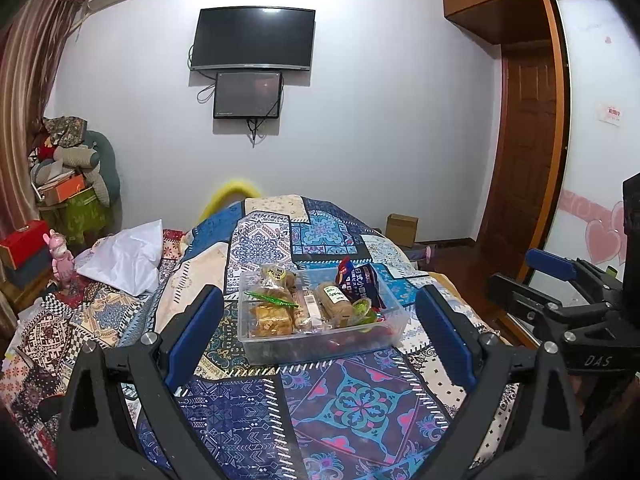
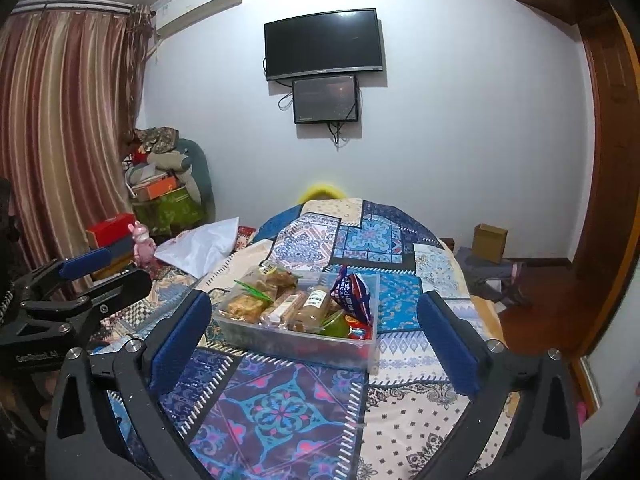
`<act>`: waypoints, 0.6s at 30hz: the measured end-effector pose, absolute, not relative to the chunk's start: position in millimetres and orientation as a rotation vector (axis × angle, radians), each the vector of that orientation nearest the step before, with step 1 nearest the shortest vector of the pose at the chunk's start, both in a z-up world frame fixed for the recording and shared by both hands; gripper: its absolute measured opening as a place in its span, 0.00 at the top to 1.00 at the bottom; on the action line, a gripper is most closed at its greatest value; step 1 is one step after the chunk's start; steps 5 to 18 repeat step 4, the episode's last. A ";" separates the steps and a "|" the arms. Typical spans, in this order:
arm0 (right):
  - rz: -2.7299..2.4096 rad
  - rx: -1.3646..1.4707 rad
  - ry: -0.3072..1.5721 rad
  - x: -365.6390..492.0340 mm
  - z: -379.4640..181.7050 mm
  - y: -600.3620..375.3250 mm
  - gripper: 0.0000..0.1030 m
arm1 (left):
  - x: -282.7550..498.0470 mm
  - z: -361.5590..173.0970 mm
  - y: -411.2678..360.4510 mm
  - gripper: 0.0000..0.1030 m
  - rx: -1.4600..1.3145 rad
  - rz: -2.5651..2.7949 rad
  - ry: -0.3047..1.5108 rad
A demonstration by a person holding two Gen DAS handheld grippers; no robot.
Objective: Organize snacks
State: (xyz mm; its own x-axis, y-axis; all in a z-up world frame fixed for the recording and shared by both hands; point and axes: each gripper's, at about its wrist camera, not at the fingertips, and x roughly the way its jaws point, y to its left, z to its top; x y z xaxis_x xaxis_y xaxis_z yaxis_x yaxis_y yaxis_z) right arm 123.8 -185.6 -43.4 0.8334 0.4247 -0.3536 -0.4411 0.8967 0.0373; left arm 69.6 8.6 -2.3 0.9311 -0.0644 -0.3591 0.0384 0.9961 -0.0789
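On a patchwork-printed cloth [image 1: 328, 400] of blue, cream and purple tiles sits a clear plastic bin [image 1: 320, 340], rectangular with rounded corners and see-through walls. Whether the cloth covers a desk or a bed I cannot tell. The bin holds the snacks: at its left, golden crusty pastries in a clear wrapper [image 1: 270, 320] with a thin green strip lying across the top; in the middle a pale flat bar [image 1: 310, 310] and a brown cylindrical roll with a paper label [image 1: 334, 300]; at the right a glossy, crinkled blue and red bag [image 1: 360, 284] standing tilted, its top edge above the rim. Small green and red wrapped pieces lie low in the right corner.

The left gripper [image 1: 320, 328] hovers short of the bin, its jaws wide apart, the ridged blue pads on black angular arms framing the bin on both sides without touching it. The right gripper [image 2: 312, 340] is likewise spread, jaws well apart and holding nothing, the bin [image 2: 296, 340] lying between and beyond them. Each gripper shows at the edge of the other's view.

Behind, on a plain white wall, hang a dark flat television [image 1: 252, 38] and a smaller black screen [image 1: 247, 95] just below it, cables dangling. A crumpled white plastic bag [image 1: 124, 258] lies to the left of the cloth, and striped brownish curtains [image 2: 64, 128] hang in folds at the far left.
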 end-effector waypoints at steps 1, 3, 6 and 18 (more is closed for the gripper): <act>0.458 -0.047 0.366 124.0 -43.9 -185.6 0.00 | 69.6 -2.4 8.7 0.05 -0.070 -0.054 0.370; 0.458 -0.045 0.369 124.6 -44.0 -185.8 0.00 | 70.3 -3.2 8.8 0.05 -0.069 -0.048 0.370; 0.458 -0.044 0.370 124.9 -44.3 -186.0 0.00 | 70.6 -3.8 8.7 0.05 -0.069 -0.047 0.371; 0.458 -0.044 0.370 124.9 -44.3 -186.0 0.00 | 70.6 -3.8 8.7 0.05 -0.069 -0.047 0.371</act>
